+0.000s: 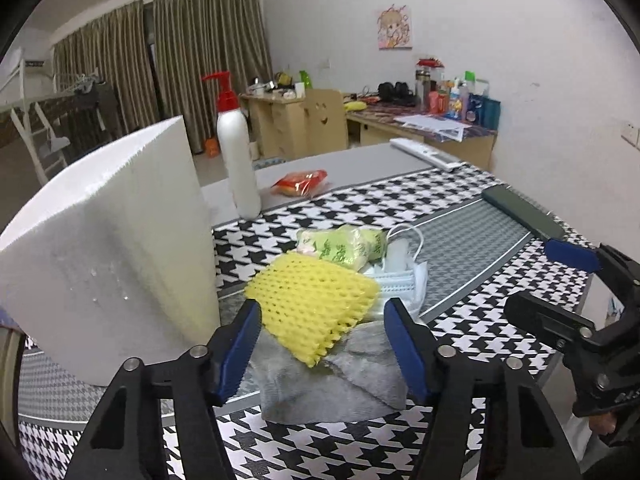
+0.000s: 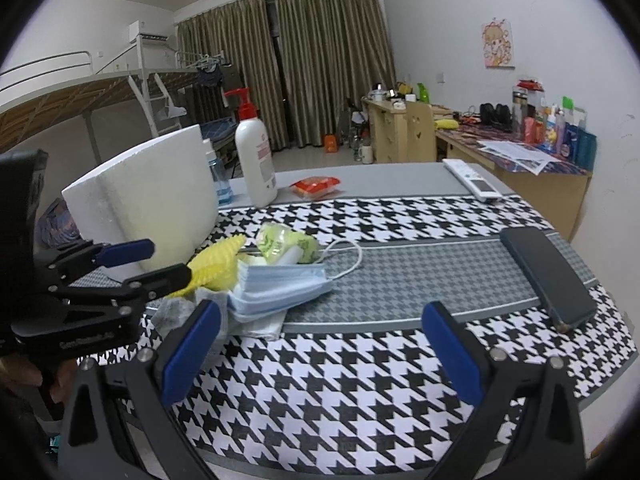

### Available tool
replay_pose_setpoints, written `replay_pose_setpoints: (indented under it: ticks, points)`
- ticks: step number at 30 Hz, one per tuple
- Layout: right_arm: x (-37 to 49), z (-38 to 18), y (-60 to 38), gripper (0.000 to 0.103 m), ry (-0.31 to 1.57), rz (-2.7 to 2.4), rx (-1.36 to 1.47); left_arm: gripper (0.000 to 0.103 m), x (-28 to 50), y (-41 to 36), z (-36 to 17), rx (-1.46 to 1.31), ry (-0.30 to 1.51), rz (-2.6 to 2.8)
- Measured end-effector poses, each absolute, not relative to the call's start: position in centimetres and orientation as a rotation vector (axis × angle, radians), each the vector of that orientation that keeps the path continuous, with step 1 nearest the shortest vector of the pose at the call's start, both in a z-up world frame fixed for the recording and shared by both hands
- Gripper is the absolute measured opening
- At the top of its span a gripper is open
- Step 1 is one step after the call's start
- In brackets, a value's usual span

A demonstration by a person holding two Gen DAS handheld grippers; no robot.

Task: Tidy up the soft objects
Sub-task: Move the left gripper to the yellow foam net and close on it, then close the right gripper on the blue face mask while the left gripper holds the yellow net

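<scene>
Yellow foam net [image 1: 314,300] sits btwn left fingers [image 1: 240,344], apart, not pinching; right fingers [image 2: 192,344] wide open.

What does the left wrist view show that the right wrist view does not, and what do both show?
Only the left wrist view shows the grey cloth spread flat under the yellow foam net sleeve, with the left gripper open around them.

Only the right wrist view shows the small clear blue bottle behind the white foam block, and the whole dark phone.

Both show the net sleeve, the blue face mask, the green tissue pack, the white pump bottle with red top and the houndstooth tablecloth.
</scene>
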State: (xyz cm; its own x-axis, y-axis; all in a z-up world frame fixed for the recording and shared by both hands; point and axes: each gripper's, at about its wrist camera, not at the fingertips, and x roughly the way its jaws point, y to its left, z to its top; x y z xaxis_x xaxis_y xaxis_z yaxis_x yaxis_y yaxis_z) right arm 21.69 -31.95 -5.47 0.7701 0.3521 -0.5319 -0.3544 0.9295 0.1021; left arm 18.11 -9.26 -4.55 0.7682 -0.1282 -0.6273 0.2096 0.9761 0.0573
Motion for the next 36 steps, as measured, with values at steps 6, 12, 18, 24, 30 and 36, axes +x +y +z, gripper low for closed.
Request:
replay_pose_setpoints:
  ticks: [6,12,18,24,30,36]
  points:
    - [22.2,-5.5,-31.2,0.102,0.587,0.41,-0.019,0.047,19.0,-9.4,-5.5,0.116,0.718,-0.178]
    - [22.6,-5.6,-30.8,0.102,0.601,0.422,-0.027,0.043,19.7,-9.6,-6.4,0.121,0.754,-0.189]
    - [23.3,-6.1,-30.2,0.102,0.629,0.433,-0.04,0.035,20.2,-9.6,-7.1,0.126,0.769,-0.183]
    - [24.1,-6.5,-29.6,0.102,0.669,0.444,-0.053,0.016,20.9,-9.0,-7.4,0.085,0.787,-0.184]
    - [25.0,-6.6,-28.7,0.097,0.697,0.446,-0.068,0.011,20.8,-8.8,-7.1,0.073,0.768,-0.205]
    - [26.1,-6.9,-27.9,0.083,0.738,0.452,-0.072,0.011,19.6,-7.9,-5.6,0.044,0.722,-0.226]
